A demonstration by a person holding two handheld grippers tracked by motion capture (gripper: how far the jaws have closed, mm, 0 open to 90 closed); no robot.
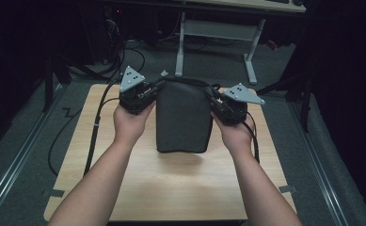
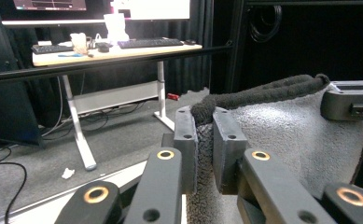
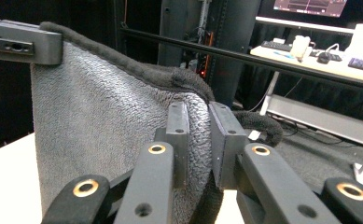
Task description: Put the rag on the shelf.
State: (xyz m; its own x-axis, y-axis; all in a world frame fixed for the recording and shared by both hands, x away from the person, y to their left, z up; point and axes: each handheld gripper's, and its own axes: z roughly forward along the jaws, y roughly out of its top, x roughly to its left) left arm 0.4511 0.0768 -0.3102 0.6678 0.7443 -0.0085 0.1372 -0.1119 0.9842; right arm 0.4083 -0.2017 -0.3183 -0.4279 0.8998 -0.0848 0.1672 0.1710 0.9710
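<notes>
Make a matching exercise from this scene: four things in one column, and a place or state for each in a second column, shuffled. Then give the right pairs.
Things:
1. grey towel
2. left gripper
3. right gripper
4. wooden table

Places or states:
A. clamped on the towel's top corner at the right of the high view
B. lies under the towel, light wood
C. hangs stretched between the two grippers
D. clamped on the towel's top corner at the left of the high view

Pairs: 1-C, 2-D, 3-A, 4-B
</notes>
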